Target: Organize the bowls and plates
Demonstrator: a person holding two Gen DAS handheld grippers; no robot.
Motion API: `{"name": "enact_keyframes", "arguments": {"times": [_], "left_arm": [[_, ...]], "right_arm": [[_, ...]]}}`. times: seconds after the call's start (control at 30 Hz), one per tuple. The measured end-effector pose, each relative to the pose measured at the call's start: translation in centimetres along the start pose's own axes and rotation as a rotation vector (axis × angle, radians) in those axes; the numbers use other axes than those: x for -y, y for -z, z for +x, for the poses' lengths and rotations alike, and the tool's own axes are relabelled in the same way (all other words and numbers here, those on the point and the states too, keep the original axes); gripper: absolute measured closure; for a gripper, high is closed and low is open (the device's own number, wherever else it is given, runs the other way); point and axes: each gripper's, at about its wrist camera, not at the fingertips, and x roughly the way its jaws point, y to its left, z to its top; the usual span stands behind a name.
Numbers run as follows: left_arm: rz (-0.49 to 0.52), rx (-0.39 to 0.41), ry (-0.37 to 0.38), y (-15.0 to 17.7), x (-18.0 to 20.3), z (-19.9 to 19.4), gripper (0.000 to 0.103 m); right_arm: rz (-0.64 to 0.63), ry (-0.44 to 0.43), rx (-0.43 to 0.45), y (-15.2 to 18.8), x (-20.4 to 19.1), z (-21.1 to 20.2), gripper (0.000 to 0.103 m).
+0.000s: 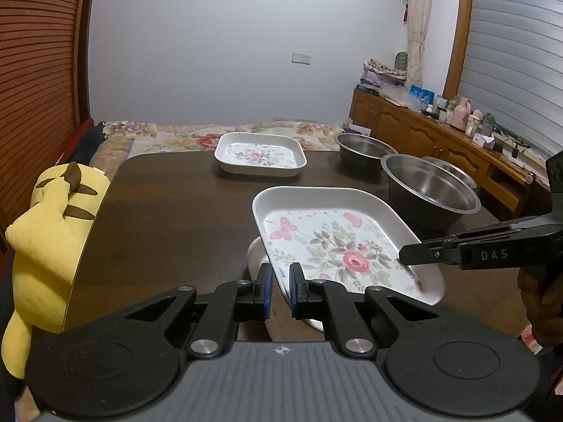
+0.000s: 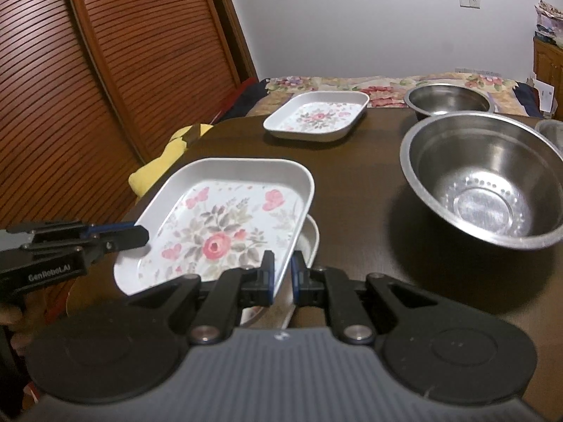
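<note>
1. Left wrist view: the left gripper (image 1: pixel 280 286) has its fingers (image 1: pixel 265 283) pinched on the near rim of the floral plate (image 1: pixel 327 242), one pad inside the wall and one outside. An edge grip suits a shallow dish whose wall is the only part thin enough to clamp.

2. Right wrist view: the right gripper (image 2: pixel 282 274) pinches the opposite rim of the same plate (image 2: pixel 225 225) in the same way, fingers (image 2: pixel 268 270) pressed onto the thin wall. Two grips on facing edges probably keep the wide, flat dish from sagging or twisting.

3. The plate is held tilted, clear of the counter (image 1: pixel 169 211), directly over a second white dish (image 1: pixel 255 255) whose rim peeks out beneath it. Judging by that alignment, it is being nested onto the lower one to start a stack.

4. A third floral plate (image 1: pixel 260 154) sits alone at the far edge of the counter, well apart, likely the next to be gathered.

5. To the right stand the steel bowls: a large one (image 2: pixel 482 179) with a perforated bottom near the held plate, another (image 2: pixel 447 100) behind it, and the rim of a third (image 2: pixel 550 130) at the edge. Grouped together, they keep the plate stack separate.

6. A yellow plush toy (image 1: pixel 52 228) rests against the counter's left edge, not involved.
</note>
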Motion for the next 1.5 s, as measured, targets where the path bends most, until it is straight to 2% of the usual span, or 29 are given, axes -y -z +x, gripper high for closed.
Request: {"name": "enact_keyframes", "arguments": {"times": [0.97,1.5], "left_arm": [[0.010,-0.038,-0.040,1.3,0.3,1.5,0.093],[0.020,-0.030,-0.063,1.9,0.2,2.0,0.093]], "right_arm": [[0.005,0.051,0.070,1.7,-0.9,-0.3,0.091],[-0.045,0.087,0.097,2.1,-1.5,-0.2,0.089]]}}
